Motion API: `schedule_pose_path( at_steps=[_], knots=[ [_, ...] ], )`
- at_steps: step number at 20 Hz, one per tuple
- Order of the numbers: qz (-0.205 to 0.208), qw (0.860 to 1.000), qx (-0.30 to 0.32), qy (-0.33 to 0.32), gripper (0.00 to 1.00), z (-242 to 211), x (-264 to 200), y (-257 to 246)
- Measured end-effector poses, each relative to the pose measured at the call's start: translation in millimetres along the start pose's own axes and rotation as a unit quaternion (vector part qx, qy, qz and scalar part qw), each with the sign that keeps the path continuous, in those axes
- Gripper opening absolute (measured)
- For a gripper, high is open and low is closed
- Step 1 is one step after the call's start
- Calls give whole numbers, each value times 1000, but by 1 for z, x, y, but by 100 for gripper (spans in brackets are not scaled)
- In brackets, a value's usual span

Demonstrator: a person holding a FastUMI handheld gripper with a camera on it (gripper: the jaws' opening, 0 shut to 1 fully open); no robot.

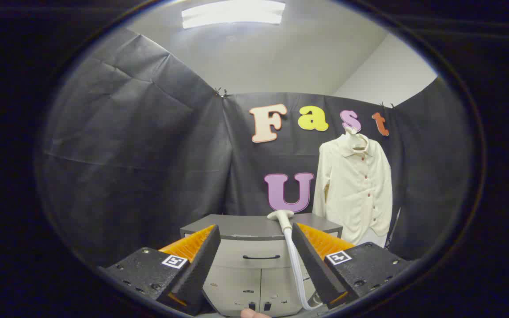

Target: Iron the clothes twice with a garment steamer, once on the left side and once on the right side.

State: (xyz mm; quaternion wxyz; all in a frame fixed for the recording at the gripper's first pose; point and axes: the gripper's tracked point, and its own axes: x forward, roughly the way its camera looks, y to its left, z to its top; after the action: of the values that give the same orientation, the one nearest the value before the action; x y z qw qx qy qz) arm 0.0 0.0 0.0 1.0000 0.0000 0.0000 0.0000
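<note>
A cream button-up shirt [355,187] hangs on a hanger against the booth's dark wall, beyond the right finger and to the right of a grey cabinet [254,227]. The white steamer head [280,215] lies on the cabinet's top near its right front edge. Its white hose [295,269] drops down the cabinet front, close beside the right finger. My gripper [256,233] is open and holds nothing. It is some way back from the cabinet, with the cabinet's drawer showing between the fingers.
The cabinet has a drawer with a dark handle [261,257] and two doors below it. Black cloth walls close the booth on the left, back and right. A fingertip [251,313] shows below the fingers.
</note>
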Motion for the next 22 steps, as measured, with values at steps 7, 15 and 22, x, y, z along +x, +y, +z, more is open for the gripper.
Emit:
schedule_pose_path(
  at_steps=[7,15,22],
  knots=[
    [8,1000,-5,14,98,-7,4,6],
    [-1,1000,2,11,98,-4,2,-3],
    [-2,1000,-1,23,98,-13,9,-3]
  ],
)
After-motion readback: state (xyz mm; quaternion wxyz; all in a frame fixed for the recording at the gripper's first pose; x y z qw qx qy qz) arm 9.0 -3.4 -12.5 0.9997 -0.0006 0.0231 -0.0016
